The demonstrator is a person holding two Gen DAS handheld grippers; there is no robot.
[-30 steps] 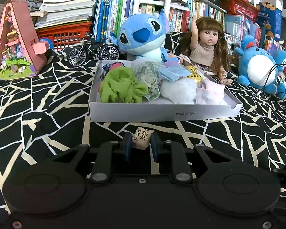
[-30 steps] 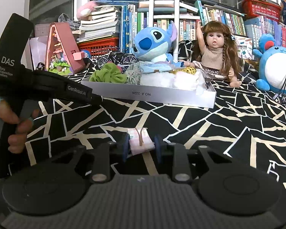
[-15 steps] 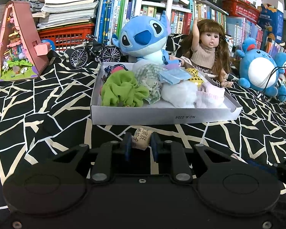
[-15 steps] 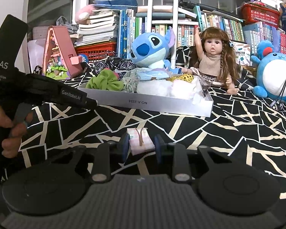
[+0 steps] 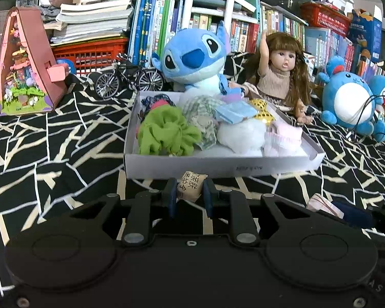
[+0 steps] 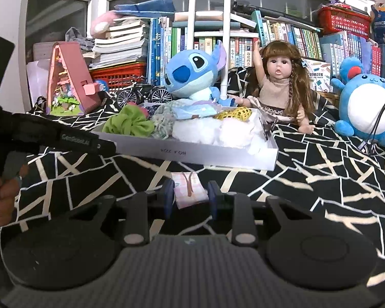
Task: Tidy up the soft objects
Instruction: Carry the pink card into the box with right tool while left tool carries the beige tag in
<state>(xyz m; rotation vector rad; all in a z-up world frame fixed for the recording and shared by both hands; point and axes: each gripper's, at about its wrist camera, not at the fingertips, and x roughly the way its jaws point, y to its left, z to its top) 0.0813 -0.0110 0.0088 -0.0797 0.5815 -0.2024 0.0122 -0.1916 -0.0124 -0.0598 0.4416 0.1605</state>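
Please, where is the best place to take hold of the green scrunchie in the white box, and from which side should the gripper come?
Probably from above, pinching one puffed fold on top of the green scrunchie. It lies in the left near part of the white box, whose front wall blocks a level approach, and a checked cloth presses on its right side.

Left gripper [image 5: 190, 195] clamped on small beige printed packet [image 5: 191, 186]. Right gripper [image 6: 190, 196] clamped on pink folded cloth [image 6: 190, 190]. Bare left hand [image 6: 2, 195] wraps the left handle.
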